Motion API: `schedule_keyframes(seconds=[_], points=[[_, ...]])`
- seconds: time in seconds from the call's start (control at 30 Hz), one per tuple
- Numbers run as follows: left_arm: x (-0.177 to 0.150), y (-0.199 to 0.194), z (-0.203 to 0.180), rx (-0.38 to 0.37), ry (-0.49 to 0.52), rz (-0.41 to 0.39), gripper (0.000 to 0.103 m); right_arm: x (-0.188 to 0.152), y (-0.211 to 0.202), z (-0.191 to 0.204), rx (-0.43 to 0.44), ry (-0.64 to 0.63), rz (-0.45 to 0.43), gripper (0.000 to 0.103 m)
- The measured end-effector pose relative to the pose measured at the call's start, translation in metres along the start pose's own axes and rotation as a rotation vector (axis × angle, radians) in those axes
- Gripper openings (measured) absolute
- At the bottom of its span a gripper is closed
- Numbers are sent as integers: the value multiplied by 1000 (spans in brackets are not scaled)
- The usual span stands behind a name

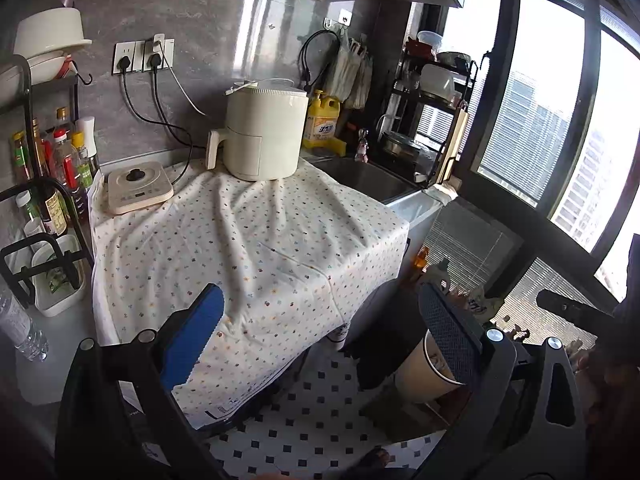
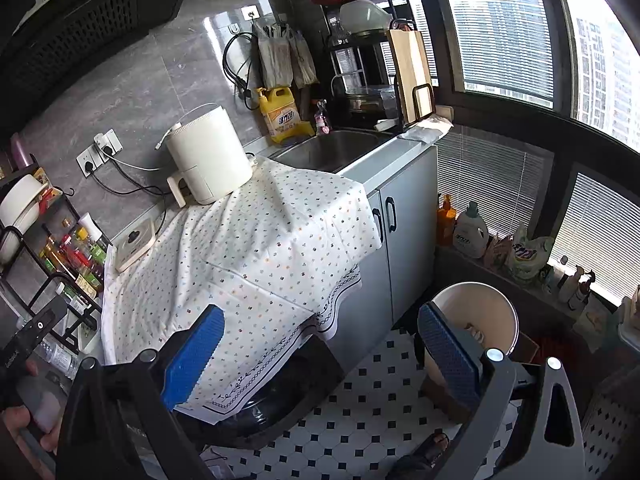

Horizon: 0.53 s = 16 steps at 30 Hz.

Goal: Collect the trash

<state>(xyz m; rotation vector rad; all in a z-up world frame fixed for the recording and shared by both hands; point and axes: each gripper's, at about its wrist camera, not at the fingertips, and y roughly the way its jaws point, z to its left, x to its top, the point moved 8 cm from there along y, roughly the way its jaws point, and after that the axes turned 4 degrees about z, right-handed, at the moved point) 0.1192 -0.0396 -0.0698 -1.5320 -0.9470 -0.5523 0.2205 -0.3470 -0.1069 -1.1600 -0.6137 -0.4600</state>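
My left gripper (image 1: 320, 336) is open over the near edge of the dotted cloth (image 1: 248, 240), with nothing between its blue pads. Behind its right finger (image 1: 452, 336), a beige round bin (image 1: 420, 376) stands on the floor. My right gripper (image 2: 320, 354) is also open and empty, above the cloth's hanging corner (image 2: 280, 344). In the right wrist view the bin (image 2: 496, 312) shows past the right finger, with something small and pale inside it. No loose trash shows on the cloth. A clear plastic bottle (image 1: 20, 328) lies on the counter at far left.
On the cloth stand a cream air fryer (image 1: 264, 132) and a flat induction cooker (image 1: 138, 186). A rack of sauce bottles (image 1: 60, 168) is at left and a sink (image 2: 332, 148) at right. Detergent bottles (image 2: 472, 232) line the window sill. The tiled floor (image 2: 360, 408) lies below.
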Motion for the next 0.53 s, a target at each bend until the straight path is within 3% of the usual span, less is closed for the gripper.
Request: schedule_keyframes(seconds=[0.53], points=[[-1, -4, -8, -61, -5, -6, 97, -1, -17, 2, -35, -19, -25, 95]])
